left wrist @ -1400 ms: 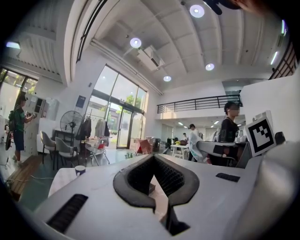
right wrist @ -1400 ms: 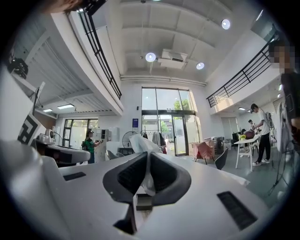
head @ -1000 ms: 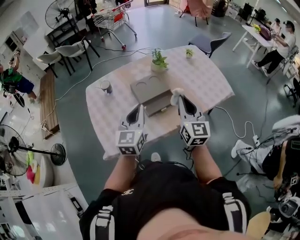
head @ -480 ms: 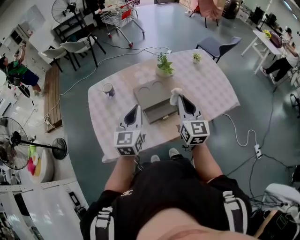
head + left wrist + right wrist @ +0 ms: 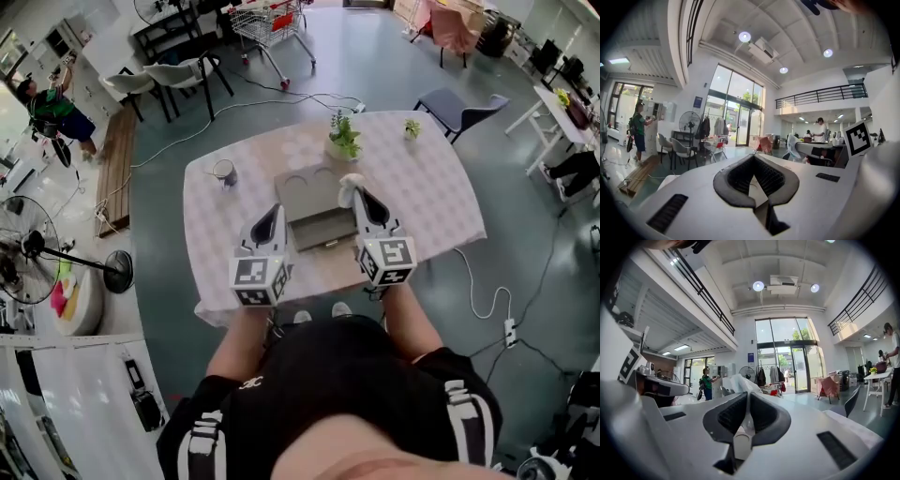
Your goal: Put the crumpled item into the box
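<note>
Two grippers inspected. My right gripper [image 5: 359,197] is clamped on the crumpled white paper [image 5: 349,187] above the grey box [image 5: 309,202], at its right edge. My left gripper [image 5: 274,214], jaws together and empty, hangs left of the box. Next, likely: centre over the box, then release.

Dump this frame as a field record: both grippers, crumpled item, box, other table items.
left gripper: jaws together, nothing between them; held left of the box
right gripper: shut on the white crumpled item
crumpled item: in the right jaws, by the box's right edge, not yet inside
box: grey, open, mid-table
table: patterned cloth
other: cup at far left; potted plant behind the box; smaller plant at far right
</note>
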`<state>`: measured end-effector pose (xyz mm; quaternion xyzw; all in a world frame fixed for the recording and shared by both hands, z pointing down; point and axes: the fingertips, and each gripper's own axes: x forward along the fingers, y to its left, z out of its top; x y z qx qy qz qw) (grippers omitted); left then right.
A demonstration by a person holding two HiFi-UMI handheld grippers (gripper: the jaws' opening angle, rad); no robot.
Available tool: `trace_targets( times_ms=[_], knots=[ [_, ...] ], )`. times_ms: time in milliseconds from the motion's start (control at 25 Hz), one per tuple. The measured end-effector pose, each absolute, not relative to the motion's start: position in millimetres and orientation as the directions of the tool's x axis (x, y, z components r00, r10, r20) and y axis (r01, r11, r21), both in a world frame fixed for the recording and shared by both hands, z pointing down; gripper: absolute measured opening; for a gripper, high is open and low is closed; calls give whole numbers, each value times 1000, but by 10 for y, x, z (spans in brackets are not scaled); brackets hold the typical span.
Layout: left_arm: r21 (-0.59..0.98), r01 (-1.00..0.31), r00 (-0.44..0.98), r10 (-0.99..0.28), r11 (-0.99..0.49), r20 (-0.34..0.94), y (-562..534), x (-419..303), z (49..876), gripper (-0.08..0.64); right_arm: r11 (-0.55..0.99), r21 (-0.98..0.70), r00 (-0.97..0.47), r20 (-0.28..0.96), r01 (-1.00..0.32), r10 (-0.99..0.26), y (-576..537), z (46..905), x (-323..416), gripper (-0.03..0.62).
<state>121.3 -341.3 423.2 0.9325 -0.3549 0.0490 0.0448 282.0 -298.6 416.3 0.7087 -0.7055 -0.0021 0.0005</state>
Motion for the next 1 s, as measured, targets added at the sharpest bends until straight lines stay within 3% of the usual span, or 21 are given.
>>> trace_targets(
  times_ms=[440,1000],
  knots=[
    [59,-791,610,-776,-609,161,-3523,800,4372,-9,195,83,-187,88,-977,-978,-3466,4478,2509,18],
    [53,-886,462,-863,-461,204,-3470,333,4555,-9,392,121,-327,361,-912,-873,-3690,5679,2112,18]
  ],
)
